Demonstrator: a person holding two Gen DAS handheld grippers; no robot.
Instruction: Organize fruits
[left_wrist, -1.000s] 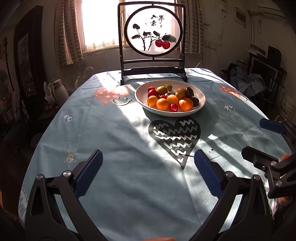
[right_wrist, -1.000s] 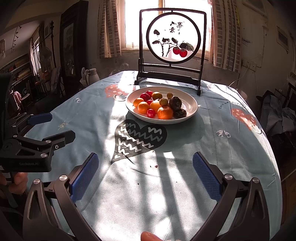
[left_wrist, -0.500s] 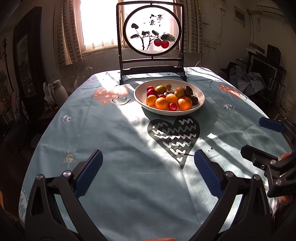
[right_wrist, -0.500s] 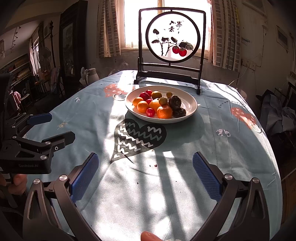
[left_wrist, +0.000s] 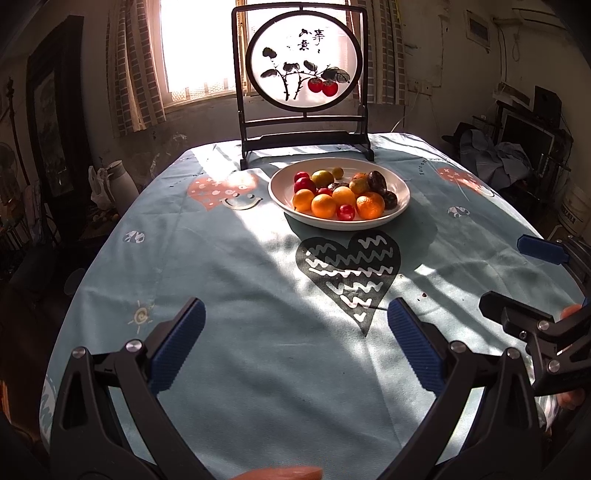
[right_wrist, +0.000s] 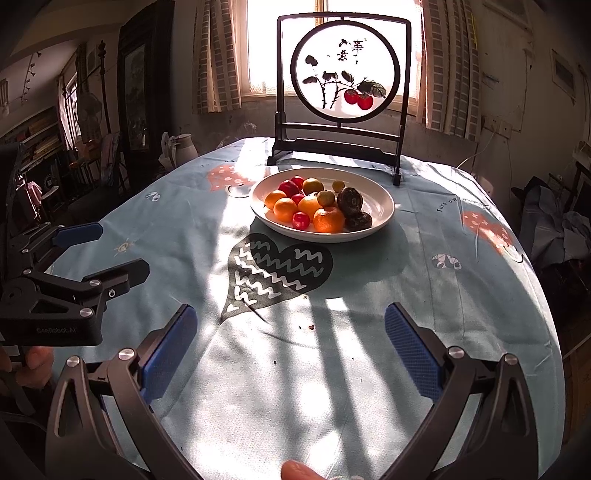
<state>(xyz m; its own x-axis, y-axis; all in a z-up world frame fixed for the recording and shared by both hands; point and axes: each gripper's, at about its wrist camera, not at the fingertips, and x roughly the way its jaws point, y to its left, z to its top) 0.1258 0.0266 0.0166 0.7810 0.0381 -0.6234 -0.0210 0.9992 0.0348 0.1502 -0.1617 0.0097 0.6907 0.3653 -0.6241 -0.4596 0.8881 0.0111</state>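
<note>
All the fruit sits together in one white plate (left_wrist: 400, 201) at the far middle of the table (left_wrist: 236, 266), just in front of a dark wooden stand with a round painted screen (left_wrist: 304, 70). The pile is mixed: oranges (left_wrist: 370, 205), small red fruits (left_wrist: 346, 211), yellow-green ones (left_wrist: 322, 177) and two dark brown ones (left_wrist: 376, 181) lie touching one another, unsorted. No second dish or tray shows on the table, so I cannot tell where the fruit is meant to go.

Judging by this, the task has hardly begun. Nothing is held, and every piece is in the plate.

The left gripper (left_wrist: 293, 345) hangs over the near edge of the table with its jaws wide and nothing between them. The right gripper (right_wrist: 290, 350) is the same, jaws wide and bare, well short of the plate. Each one shows at the side of the other's view.

As for writing: the screen bears a few brush characters above painted red fruits on a branch, too small to read surely. The left gripper's body carries pale lettering, seemingly "GenRobot.AI". The tablecloth has curved print near the right red heart (right_wrist: 487, 229), beginning "Ture", the rest unclear.
</note>
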